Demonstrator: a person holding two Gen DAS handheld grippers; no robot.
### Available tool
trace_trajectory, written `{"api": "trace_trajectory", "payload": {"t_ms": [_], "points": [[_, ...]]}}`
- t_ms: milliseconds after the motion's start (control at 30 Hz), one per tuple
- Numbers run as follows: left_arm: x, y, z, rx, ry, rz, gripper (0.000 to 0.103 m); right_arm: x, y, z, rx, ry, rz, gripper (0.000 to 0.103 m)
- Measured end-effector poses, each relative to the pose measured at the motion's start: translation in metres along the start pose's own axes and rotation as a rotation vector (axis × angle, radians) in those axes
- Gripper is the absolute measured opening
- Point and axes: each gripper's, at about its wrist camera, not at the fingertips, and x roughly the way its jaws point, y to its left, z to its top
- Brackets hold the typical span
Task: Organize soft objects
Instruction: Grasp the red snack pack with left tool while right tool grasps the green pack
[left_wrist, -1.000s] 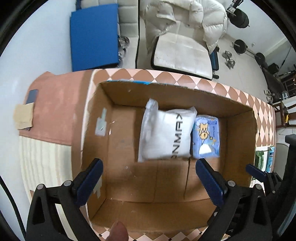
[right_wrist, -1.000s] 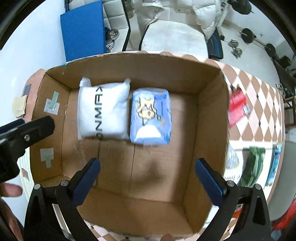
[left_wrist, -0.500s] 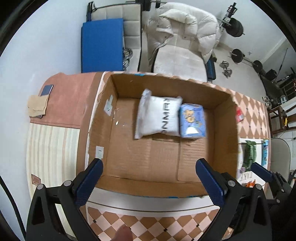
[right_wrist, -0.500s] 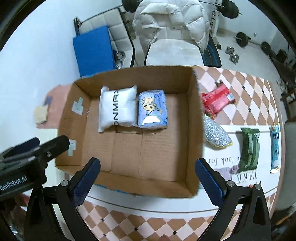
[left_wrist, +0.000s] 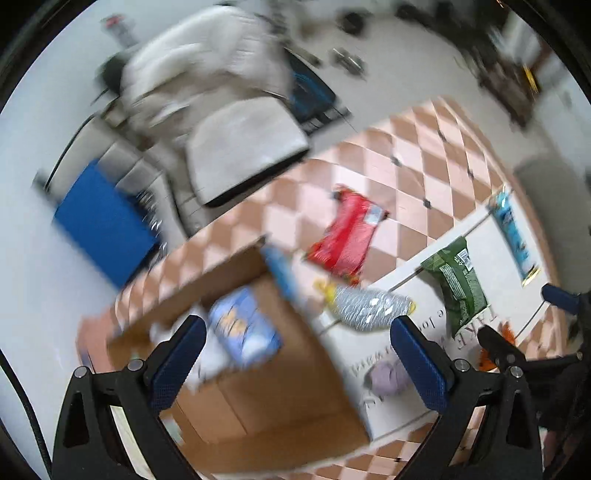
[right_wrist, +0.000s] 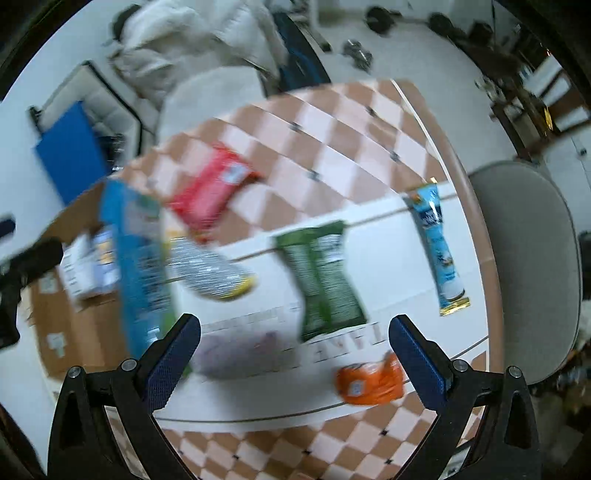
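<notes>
Both views are blurred by motion. The cardboard box (left_wrist: 280, 387) holds a blue tissue pack (left_wrist: 242, 332) and a white pack (right_wrist: 75, 269). On the table lie a red packet (left_wrist: 347, 236), a silver bag (left_wrist: 369, 308), a green packet (right_wrist: 321, 280), a light blue stick pack (right_wrist: 439, 251), an orange packet (right_wrist: 369, 380) and a lilac soft item (left_wrist: 388, 373). My left gripper (left_wrist: 295, 365) is open and empty above the box's right wall. My right gripper (right_wrist: 295, 363) is open and empty above the white mat, with the orange packet just inside its right finger.
The box (right_wrist: 66, 317) shows at the left of the right wrist view with its blue printed side (right_wrist: 136, 266). A grey chair seat (right_wrist: 524, 266) stands past the table's right edge. A white padded chair (left_wrist: 240, 147) and a blue pad (left_wrist: 103, 221) stand behind the table.
Both grippers have swung right, away from above the box and toward the loose packets on the table. Both stay open and empty.
</notes>
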Motion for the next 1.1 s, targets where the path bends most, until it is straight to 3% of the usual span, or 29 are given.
{"api": "trace_trajectory", "payload": {"t_ms": [100,167,267,433,600,700,767,833,933,1100], "points": [[0.049,-0.034,0.047,0.13,0.102,0.04,0.093,0.038,-0.025,0.017,0.034,0.069,0.018,0.102],[0.083,-0.05,0.067,0.183,0.171,0.056,0.084,0.062,-0.031,0.021,0.048,0.112,0.02,0.088],[0.122,-0.064,0.084,0.215,0.252,0.047,0.083,0.091,-0.036,0.025,0.057,0.166,0.04,0.083],[0.165,-0.077,0.097,0.28,0.344,0.058,0.083,0.116,-0.037,0.03,0.05,0.201,0.05,0.083],[0.201,-0.086,0.091,0.332,0.452,0.064,0.084,0.131,-0.038,0.027,0.037,0.234,0.048,0.083],[0.206,-0.084,0.089,0.304,0.464,0.046,0.08,0.143,-0.037,0.024,0.029,0.26,0.037,0.083],[0.201,-0.078,0.089,0.258,0.473,0.0,0.046,0.15,-0.038,0.023,0.034,0.275,0.029,0.078],[0.195,-0.074,0.088,0.236,0.451,0.01,0.044,0.157,-0.04,0.022,0.044,0.292,0.012,0.06],[0.176,-0.067,0.087,0.19,0.385,0.017,0.043,0.154,-0.042,0.02,0.062,0.281,0.022,0.043],[0.115,-0.037,0.078,0.042,0.264,-0.097,0.043,0.118,-0.035,0.02,0.063,0.221,0.027,0.038]]}}
